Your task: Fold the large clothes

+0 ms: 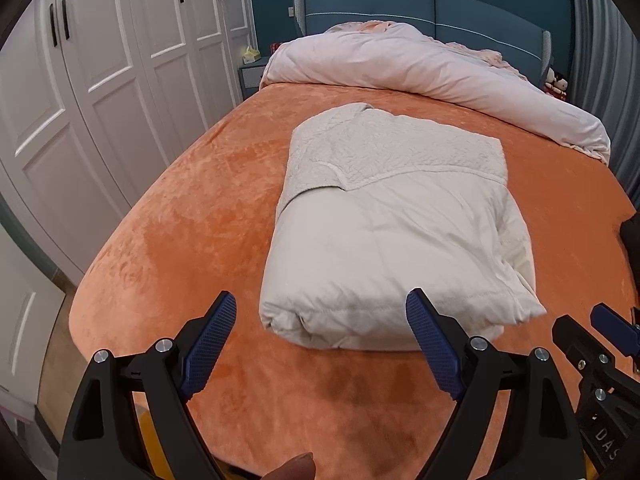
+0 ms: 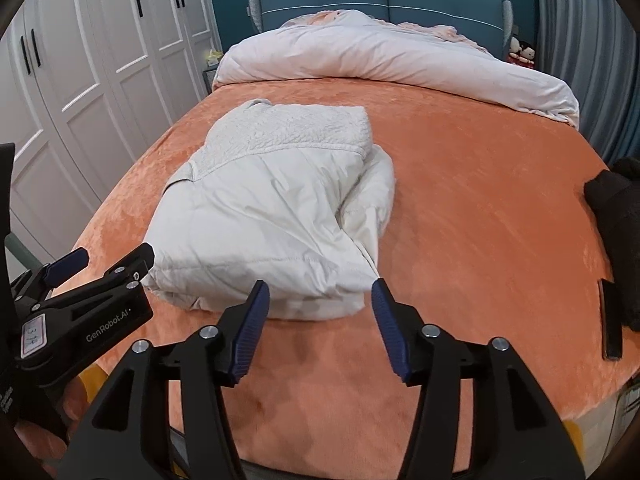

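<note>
- Your left gripper [image 1: 320, 346] has its jaws spread wide, nothing between the blue pads; it hangs over the orange bedspread [image 1: 168, 216], just short of the near edge of the folded cream jacket [image 1: 384, 232], not touching it.
- Your right gripper [image 2: 320, 330] is parted about halfway and empty too; its pads frame the near corner of the jacket without pressing on it.
- The jacket lies as a folded bundle in the middle of the bed, textured lining showing on top at the far end, well apart from the rumpled pale duvet [image 2: 384, 60] by the headboard.
- A dark garment [image 2: 616, 208] at the right edge is cut off; you can't make out what it is.
- A flat black object [image 2: 612, 324] near it is too unclear to identify.
</note>
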Tool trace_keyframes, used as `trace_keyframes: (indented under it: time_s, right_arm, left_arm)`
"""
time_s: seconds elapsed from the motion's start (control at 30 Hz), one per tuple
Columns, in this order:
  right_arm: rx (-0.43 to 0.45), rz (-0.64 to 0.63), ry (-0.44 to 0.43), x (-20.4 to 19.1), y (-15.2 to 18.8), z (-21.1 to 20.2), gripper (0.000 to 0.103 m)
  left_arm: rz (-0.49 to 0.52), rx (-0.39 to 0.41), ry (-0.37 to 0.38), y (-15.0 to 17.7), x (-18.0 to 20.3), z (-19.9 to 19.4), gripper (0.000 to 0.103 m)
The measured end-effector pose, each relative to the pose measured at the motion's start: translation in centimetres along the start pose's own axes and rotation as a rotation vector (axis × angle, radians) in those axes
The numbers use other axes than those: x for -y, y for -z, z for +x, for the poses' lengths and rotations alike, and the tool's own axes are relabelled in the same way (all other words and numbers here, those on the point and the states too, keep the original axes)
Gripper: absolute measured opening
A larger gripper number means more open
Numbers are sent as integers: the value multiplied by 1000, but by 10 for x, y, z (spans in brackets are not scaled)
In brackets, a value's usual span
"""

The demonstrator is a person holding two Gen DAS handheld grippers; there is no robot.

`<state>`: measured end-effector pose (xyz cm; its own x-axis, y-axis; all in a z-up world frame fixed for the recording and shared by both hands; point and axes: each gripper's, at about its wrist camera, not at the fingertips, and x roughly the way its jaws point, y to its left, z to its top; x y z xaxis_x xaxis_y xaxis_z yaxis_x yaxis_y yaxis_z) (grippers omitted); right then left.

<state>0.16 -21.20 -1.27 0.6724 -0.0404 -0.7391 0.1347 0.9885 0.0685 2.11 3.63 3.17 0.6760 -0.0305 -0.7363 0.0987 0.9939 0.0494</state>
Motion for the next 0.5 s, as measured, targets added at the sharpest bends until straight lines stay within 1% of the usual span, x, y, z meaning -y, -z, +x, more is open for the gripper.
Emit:
trace_keyframes:
  time_s: [0.2,0.33,0.5]
  right_arm:
    - [-8,8,24,-1,10,-5,56]
    - [-8,23,26,-5,12,-6,56]
    - [3,14,27,-12,15,-13,60]
  left_arm:
    - [12,1,3,8,1,-9,85]
    - [12,1,-8,14,0,-13,85]
    - [11,8,-27,18,-3,-17,85]
